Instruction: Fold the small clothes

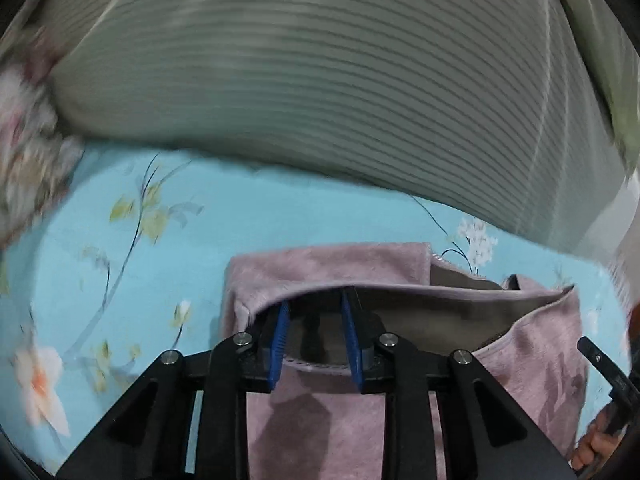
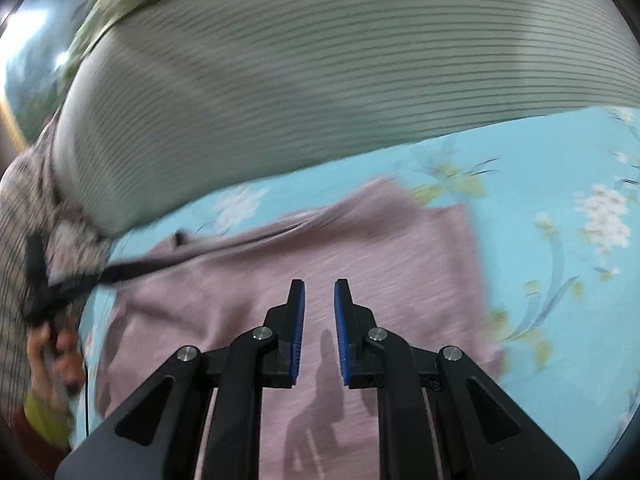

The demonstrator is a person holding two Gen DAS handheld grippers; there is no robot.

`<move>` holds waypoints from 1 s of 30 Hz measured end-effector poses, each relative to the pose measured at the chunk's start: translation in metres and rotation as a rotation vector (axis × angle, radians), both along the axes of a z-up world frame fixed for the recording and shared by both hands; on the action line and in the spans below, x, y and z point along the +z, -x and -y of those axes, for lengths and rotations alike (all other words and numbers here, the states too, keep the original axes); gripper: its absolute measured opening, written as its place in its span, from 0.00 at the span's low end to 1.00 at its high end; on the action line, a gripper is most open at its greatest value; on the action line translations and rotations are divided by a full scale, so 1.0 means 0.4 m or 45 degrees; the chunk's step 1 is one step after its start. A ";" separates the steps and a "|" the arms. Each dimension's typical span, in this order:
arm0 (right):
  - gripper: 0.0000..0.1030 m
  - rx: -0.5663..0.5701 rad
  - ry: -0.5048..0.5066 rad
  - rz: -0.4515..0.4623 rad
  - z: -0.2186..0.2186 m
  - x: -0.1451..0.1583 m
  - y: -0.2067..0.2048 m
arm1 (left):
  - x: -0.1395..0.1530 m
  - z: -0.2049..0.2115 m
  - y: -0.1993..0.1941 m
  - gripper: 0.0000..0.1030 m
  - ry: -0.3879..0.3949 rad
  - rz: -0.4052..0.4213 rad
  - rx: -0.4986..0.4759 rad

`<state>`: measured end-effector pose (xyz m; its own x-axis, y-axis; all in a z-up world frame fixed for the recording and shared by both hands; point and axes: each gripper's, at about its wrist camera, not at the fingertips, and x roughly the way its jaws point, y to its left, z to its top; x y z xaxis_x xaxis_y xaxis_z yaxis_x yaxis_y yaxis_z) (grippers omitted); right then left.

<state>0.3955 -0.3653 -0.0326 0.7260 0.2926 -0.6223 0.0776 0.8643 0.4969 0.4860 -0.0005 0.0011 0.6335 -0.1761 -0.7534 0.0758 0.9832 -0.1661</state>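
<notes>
While the mauve cloth (image 1: 400, 420) lies on the blue floral sheet (image 1: 160, 220), just in front of the striped pillow (image 1: 320, 80), we have our left claw (image 1: 316, 334) pushed in under a raised flap at the cloth's near edge. Its blue pads (image 1: 282, 332) stand apart with the fabric arching over them, so we read it as spread, with nothing pinched between them. The tips are hidden by the flap, so we may be missing a light catch on the cloth there.

Our right claw (image 2: 320, 332) hovers over the middle of the cloth (image 2: 280, 280), its pads parted with a clear gap and holding nothing. From that view the cloth spreads wide toward the pillow (image 2: 320, 60), with the other tool's dark frame (image 2: 120, 270) blurred at the cloth's far left edge.

The risks, as we judge them: if the left claw closes now it may grab only the top layer, or both layers at once, and the fold would come out skewed. The plush fabric could slip off smooth pads as it lifts. With the right claw not pinning anything, the whole cloth may drag across the sheet toward the pillow rather than hinge over.
</notes>
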 end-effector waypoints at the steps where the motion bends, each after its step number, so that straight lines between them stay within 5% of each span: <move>1: 0.16 0.036 0.016 0.007 -0.021 0.005 -0.003 | 0.019 0.016 -0.007 0.29 -0.006 0.012 -0.033; 3: 0.16 0.141 0.046 0.015 -0.068 0.012 -0.017 | 0.051 0.045 0.007 0.55 -0.006 0.020 -0.112; 6: 0.16 0.254 0.079 -0.006 -0.122 -0.008 -0.040 | 0.061 0.051 0.088 0.74 -0.020 0.080 -0.163; 10: 0.16 0.358 0.070 -0.064 -0.161 -0.049 -0.071 | -0.003 0.080 0.197 0.74 0.078 0.040 -0.355; 15: 0.16 0.373 0.127 -0.164 -0.175 -0.100 -0.147 | -0.157 0.231 0.132 0.57 -0.200 -0.174 -0.453; 18: 0.15 0.139 0.250 -0.164 -0.085 -0.098 -0.183 | -0.148 0.225 0.051 0.57 -0.222 -0.101 -0.378; 20: 0.14 -0.069 0.242 -0.169 0.020 -0.104 -0.185 | -0.128 0.177 -0.013 0.57 -0.293 -0.043 -0.196; 23: 0.14 -0.303 0.149 -0.180 0.154 -0.122 -0.134 | -0.124 0.050 -0.071 0.56 -0.193 -0.065 -0.007; 26: 0.15 -0.329 0.024 -0.109 0.197 -0.112 -0.051 | -0.120 -0.019 -0.036 0.47 -0.124 -0.045 0.033; 30: 0.16 -0.255 -0.048 -0.045 0.161 -0.075 0.045 | -0.098 -0.047 0.086 0.53 -0.061 -0.029 0.060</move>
